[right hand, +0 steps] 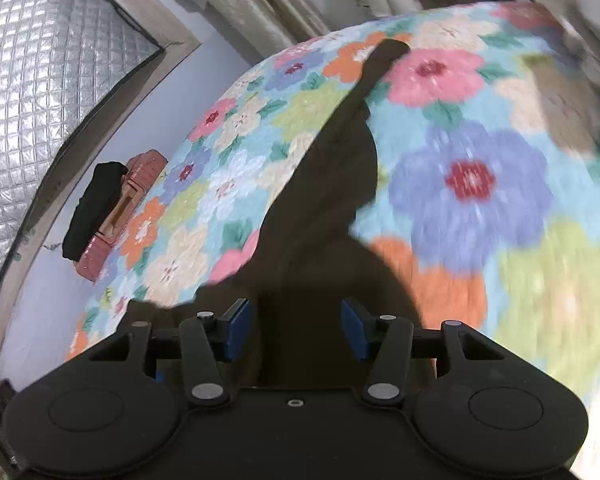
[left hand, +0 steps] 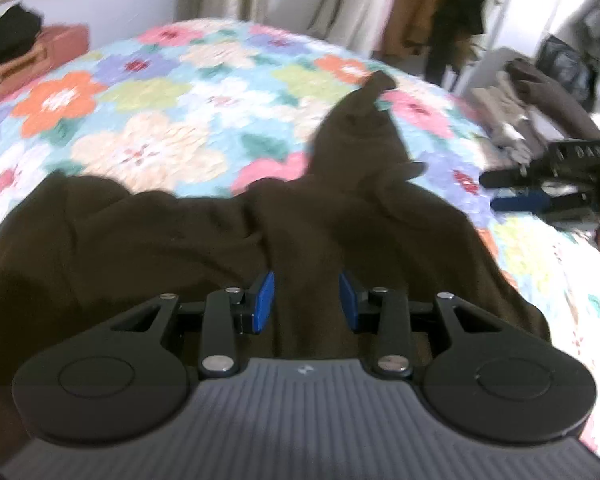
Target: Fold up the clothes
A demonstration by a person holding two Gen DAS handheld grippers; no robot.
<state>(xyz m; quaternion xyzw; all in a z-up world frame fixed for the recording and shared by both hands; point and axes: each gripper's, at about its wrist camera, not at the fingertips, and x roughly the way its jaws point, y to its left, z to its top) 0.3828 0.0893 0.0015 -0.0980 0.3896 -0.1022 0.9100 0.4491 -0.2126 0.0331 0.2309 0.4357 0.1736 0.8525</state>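
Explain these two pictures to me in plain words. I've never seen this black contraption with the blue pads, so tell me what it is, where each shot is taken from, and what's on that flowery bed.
There is no robot here: a person holds a two-finger gripper in each hand, and each carries a wide-angle camera looking forward along its fingers. One picture is from the left gripper, the other from the right gripper. The blue pads are the fingertip surfaces.

The surface is a bed with a floral quilt. A dark brown garment lies on it, one narrow part stretching away. In both views, cloth sits between the blue pads, which stand apart, so neither gripper seems to be pinching it. The right gripper also shows at the left view's edge.

Farther off are a pink case with something black on it and a pile of clothes.
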